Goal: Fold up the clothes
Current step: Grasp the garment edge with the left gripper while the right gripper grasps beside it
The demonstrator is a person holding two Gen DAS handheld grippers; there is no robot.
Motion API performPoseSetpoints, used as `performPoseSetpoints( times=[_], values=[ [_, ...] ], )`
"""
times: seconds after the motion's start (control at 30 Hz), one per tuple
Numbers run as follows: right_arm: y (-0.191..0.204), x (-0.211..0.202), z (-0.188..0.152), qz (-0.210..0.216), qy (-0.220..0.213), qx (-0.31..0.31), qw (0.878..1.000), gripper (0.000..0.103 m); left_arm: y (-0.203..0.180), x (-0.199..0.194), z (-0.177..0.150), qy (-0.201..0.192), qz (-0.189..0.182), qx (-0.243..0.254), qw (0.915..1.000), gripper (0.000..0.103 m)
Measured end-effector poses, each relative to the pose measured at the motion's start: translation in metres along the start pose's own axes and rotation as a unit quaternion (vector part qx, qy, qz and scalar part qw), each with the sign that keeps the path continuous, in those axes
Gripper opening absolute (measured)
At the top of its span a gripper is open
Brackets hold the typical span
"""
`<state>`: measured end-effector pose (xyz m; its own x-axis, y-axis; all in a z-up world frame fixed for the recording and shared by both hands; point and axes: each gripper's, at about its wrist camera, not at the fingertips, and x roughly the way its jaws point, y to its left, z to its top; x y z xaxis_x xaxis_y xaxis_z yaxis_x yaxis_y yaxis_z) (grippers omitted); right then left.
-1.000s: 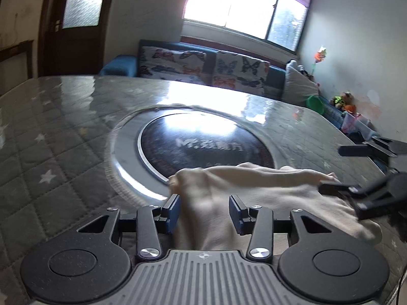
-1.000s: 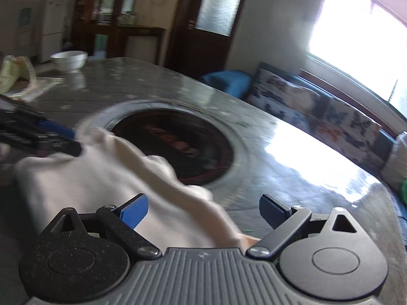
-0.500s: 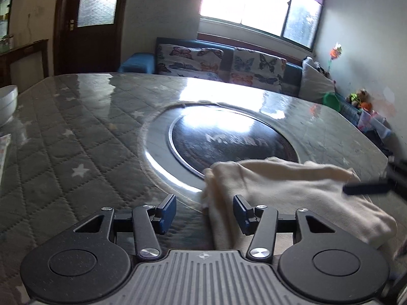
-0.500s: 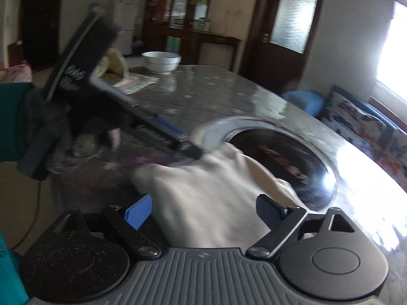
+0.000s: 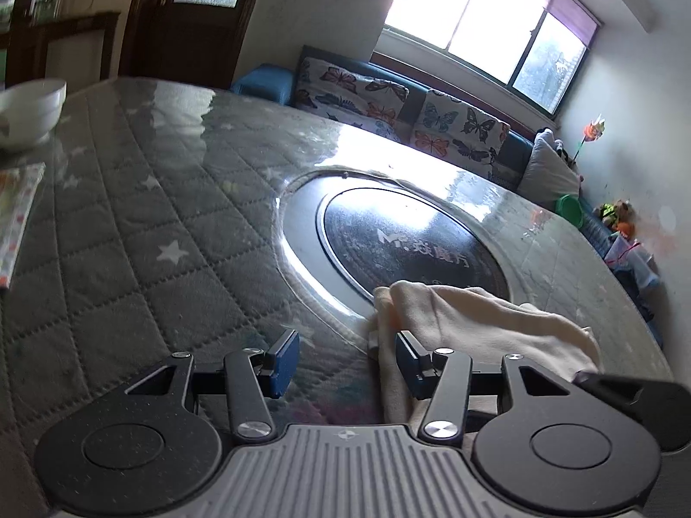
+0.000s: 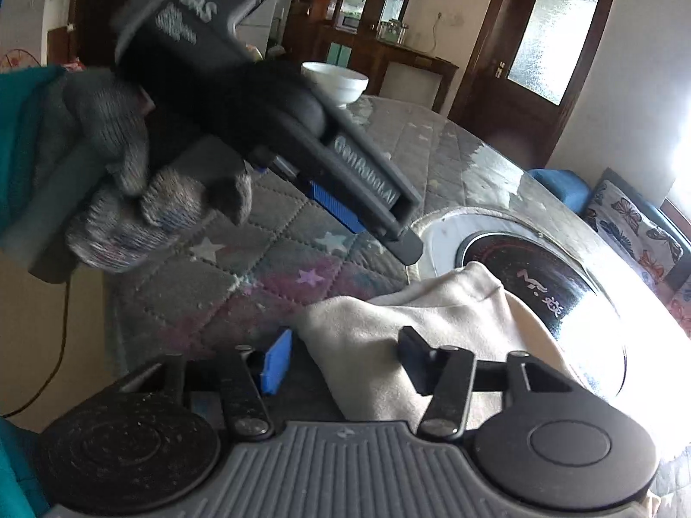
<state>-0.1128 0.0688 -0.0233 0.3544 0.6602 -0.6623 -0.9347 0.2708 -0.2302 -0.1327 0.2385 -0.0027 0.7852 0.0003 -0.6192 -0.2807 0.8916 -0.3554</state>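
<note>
Cream cloth (image 5: 483, 319) bunched, crumpled by hob ring (image 5: 414, 241).

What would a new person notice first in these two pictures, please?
First, the cream garment lying bunched on the quilted table cover, partly over the dark round glass plate in the table's middle. Next, in the right wrist view, the gloved hand holding the left gripper above the table.
</note>
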Motion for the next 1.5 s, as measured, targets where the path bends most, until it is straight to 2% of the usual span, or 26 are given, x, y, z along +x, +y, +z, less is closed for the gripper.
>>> performPoseSetpoints(
  times=[0.2, 0.4, 0.5, 0.63, 0.9, 0.97, 1.03, 1.13, 1.2, 1.33, 1.4, 1.47, 1.5],
  values=[
    [-0.015, -0.007, 0.000, 0.011, -0.018, 0.054, 0.998, 0.017, 0.000, 0.004, 0.004, 0.015, -0.031, -0.048, 0.9983, 0.055],
    [-0.045, -0.023, -0.001, 0.049, -0.041, 0.149, 0.987, 0.012, 0.003, 0.013, 0.006, 0.036, -0.056, -0.106, 0.9921, 0.055],
    [-0.057, -0.029, -0.003, 0.063, -0.052, 0.185, 0.979, 0.012, 0.007, 0.016, 0.007, 0.042, -0.062, -0.139, 0.9875, 0.056],
    [-0.068, -0.038, -0.006, 0.073, -0.068, 0.215, 0.971, 0.012, 0.010, 0.022, 0.006, 0.051, -0.082, -0.188, 0.9773, 0.061],
    [-0.075, -0.052, -0.010, 0.078, -0.083, 0.235, 0.965, 0.011, -0.002, 0.043, 0.005, 0.084, -0.111, -0.217, 0.9663, 0.059],
    [-0.074, -0.054, -0.013, 0.079, -0.086, 0.237, 0.965, 0.011, -0.003, 0.049, 0.004, 0.091, -0.118, -0.221, 0.9639, 0.050],
    [-0.073, -0.053, -0.014, 0.080, -0.086, 0.235, 0.965, 0.011, -0.002, 0.053, 0.003, 0.098, -0.119, -0.223, 0.9624, 0.035],
    [-0.070, -0.050, -0.015, 0.079, -0.084, 0.230, 0.966, 0.011, 0.001, 0.057, 0.002, 0.103, -0.119, -0.230, 0.9605, 0.025],
    [-0.069, -0.049, -0.016, 0.080, -0.083, 0.229, 0.967, 0.012, 0.000, 0.058, 0.001, 0.102, -0.117, -0.225, 0.9620, 0.022],
    [-0.075, -0.053, -0.021, 0.068, -0.082, 0.230, 0.967, 0.023, -0.003, 0.056, 0.000, 0.098, -0.112, -0.211, 0.9661, 0.021],
    [-0.081, -0.060, -0.027, 0.048, -0.080, 0.234, 0.968, 0.025, -0.005, 0.056, 0.000, 0.095, -0.110, -0.204, 0.9682, 0.021],
    [-0.089, -0.067, -0.035, 0.030, -0.079, 0.245, 0.966, 0.031, -0.007, 0.055, -0.001, 0.093, -0.107, -0.197, 0.9701, 0.022],
    [-0.097, -0.074, -0.043, 0.006, -0.074, 0.254, 0.964, 0.034, -0.008, 0.055, -0.001, 0.092, -0.106, -0.193, 0.9710, 0.022]
  ],
)
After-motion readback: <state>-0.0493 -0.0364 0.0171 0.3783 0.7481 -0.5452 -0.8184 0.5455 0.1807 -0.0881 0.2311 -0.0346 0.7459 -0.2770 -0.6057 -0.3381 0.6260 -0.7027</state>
